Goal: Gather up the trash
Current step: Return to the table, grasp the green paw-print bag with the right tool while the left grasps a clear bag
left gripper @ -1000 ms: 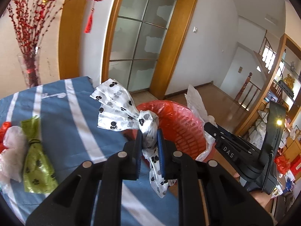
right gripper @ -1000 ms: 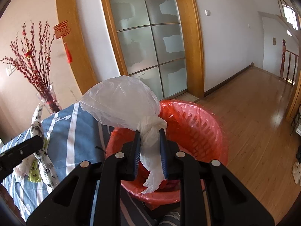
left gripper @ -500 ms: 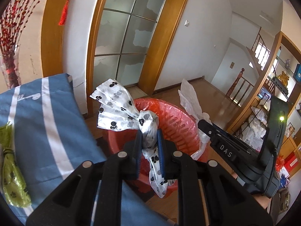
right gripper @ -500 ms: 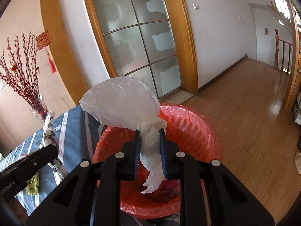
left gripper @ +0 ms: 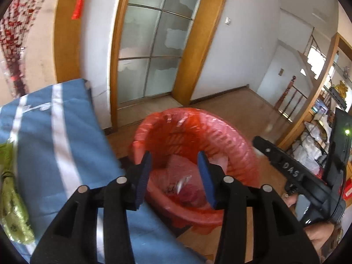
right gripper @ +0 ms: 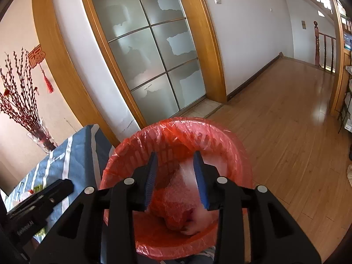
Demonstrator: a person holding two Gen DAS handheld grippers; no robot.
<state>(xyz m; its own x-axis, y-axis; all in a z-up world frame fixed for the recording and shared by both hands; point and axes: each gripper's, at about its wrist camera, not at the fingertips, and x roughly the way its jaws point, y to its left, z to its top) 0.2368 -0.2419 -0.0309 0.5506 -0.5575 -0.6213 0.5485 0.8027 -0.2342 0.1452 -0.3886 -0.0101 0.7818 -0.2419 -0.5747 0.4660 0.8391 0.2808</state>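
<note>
1. Wood-floored hallway w/ frosted glass sliding door (right gripper: 151, 66) framed in orange timber; blue striped tablecloth (left gripper: 55, 136) at left, red-branch vase (right gripper: 41, 136) at its far end.
2. Red basket (right gripper: 220, 136) lined w/ red plastic stands on floor just beside table edge — both tongs hang over its mouth.
3. Left gripper (left gripper: 176, 176): jaws opening, blue pads apart, nothing pinched between them; blurred trash lies below in basket.
4. Right gripper (right gripper: 176, 176): jaws likewise opening, no item gripped; pale bag (right gripper: 193, 189) blurred beneath, inside basket — whether resting or falling can't be told.
5. Green bag (left gripper: 13, 209) lies on cloth, far left.
</note>
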